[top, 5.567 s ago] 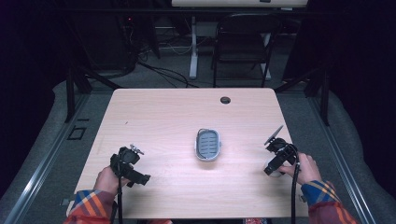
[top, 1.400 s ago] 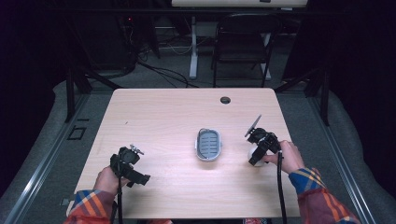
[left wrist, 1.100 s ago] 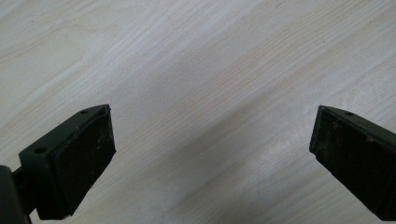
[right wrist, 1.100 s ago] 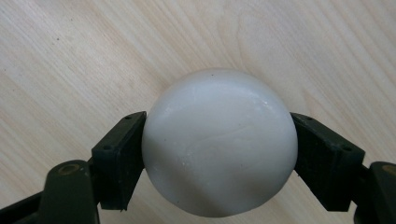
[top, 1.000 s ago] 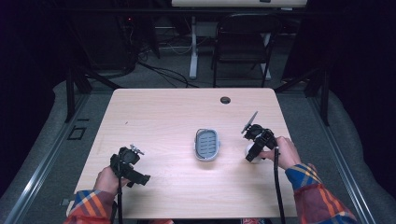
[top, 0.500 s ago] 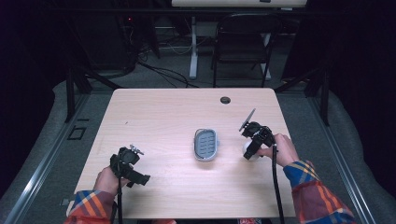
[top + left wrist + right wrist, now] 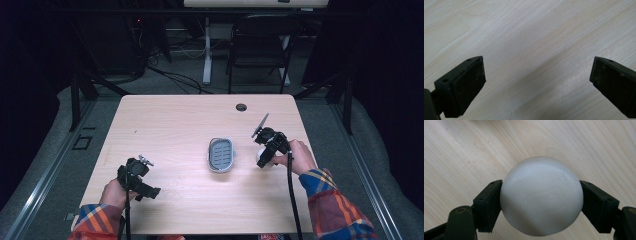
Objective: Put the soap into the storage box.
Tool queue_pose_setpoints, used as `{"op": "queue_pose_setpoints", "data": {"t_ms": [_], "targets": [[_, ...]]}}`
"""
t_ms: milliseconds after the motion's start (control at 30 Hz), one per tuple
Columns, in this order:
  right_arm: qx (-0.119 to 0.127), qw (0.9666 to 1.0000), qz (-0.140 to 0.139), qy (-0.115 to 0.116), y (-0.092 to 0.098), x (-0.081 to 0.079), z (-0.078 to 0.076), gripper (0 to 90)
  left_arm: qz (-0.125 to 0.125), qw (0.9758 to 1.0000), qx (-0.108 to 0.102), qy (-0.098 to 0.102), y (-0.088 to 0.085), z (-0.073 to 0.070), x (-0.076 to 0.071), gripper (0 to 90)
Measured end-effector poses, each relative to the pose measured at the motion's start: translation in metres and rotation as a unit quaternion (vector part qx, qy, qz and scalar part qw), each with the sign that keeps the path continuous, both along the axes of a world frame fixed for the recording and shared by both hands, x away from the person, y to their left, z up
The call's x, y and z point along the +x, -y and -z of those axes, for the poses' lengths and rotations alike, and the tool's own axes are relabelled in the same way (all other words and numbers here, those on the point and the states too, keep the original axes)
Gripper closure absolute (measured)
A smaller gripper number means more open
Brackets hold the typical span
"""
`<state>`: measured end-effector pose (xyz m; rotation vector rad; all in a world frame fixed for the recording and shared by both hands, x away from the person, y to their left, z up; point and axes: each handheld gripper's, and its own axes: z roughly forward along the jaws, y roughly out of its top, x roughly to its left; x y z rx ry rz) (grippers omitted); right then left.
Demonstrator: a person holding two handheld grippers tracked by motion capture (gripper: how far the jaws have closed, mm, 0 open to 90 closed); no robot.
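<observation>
A round white soap bar (image 7: 541,196) is clamped between the jaws of the right gripper (image 7: 541,200), just above the bench (image 7: 461,157). The jaws of the left gripper (image 7: 537,82) are held wide apart, with bare wood between them.

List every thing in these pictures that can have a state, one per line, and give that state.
Left tool: open, nothing between its jaws, above bare table.
Right tool: shut on the soap bar, one jaw on each side.
Soap bar: white, rounded, gripped, just right of the soap dish.
Soap dish: grey, flat on the table, empty.
Table: light wood, with a dark round hole near the far edge.
</observation>
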<state>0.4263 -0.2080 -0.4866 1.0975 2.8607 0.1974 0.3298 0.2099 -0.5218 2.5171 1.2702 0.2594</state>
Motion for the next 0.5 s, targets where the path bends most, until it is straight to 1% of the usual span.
{"op": "queue_pose_setpoints", "data": {"t_ms": [33, 67, 100, 133, 167, 200, 233, 267, 300, 400, 500], "targets": [[0.005, 1.0000, -0.001, 0.005, -0.001, 0.000, 0.001, 23.3, 0.001, 1.0000, 0.001, -0.001, 0.000, 0.000, 0.000, 0.0], [-0.003, 1.0000, -0.001, -0.001, -0.002, 0.001, -0.001, 23.3, 0.001, 1.0000, 0.000, -0.001, 0.001, 0.000, 0.000, 0.0], [-0.002, 1.0000, -0.005, 0.003, -0.003, 0.001, -0.001, 23.2, 0.001, 1.0000, 0.000, -0.001, 0.001, 0.000, 0.000, 0.0], [0.002, 1.0000, -0.002, -0.001, -0.004, 0.001, -0.002, 23.3, 0.000, 1.0000, 0.001, -0.001, 0.001, 0.000, 0.000, 0.0], [0.004, 1.0000, -0.005, 0.005, -0.006, 0.001, -0.002, 23.3, -0.001, 1.0000, 0.000, -0.001, 0.001, 0.001, 0.001, 0.0], [0.000, 1.0000, -0.005, 0.000, -0.008, 0.002, -0.004, 23.2, 0.000, 1.0000, 0.000, -0.002, 0.001, 0.001, 0.001, 0.0], [0.000, 1.0000, -0.005, 0.000, -0.008, 0.002, -0.004, 23.2, 0.000, 1.0000, 0.000, -0.002, 0.001, 0.001, 0.001, 0.0], [0.005, 1.0000, -0.006, 0.001, -0.009, 0.003, -0.004, 23.2, 0.000, 1.0000, 0.000, -0.002, 0.000, 0.001, 0.001, 0.0], [0.005, 1.0000, -0.006, 0.001, -0.009, 0.003, -0.004, 23.2, 0.000, 1.0000, 0.000, -0.002, 0.000, 0.001, 0.001, 0.0], [-0.003, 0.9999, -0.011, 0.003, -0.010, 0.005, -0.005, 23.3, 0.001, 1.0000, 0.000, -0.002, 0.000, 0.001, 0.001, 0.0], [0.004, 1.0000, -0.005, 0.003, -0.012, 0.006, -0.006, 23.2, -0.001, 1.0000, -0.001, -0.002, -0.001, 0.000, 0.000, 0.0]]}}
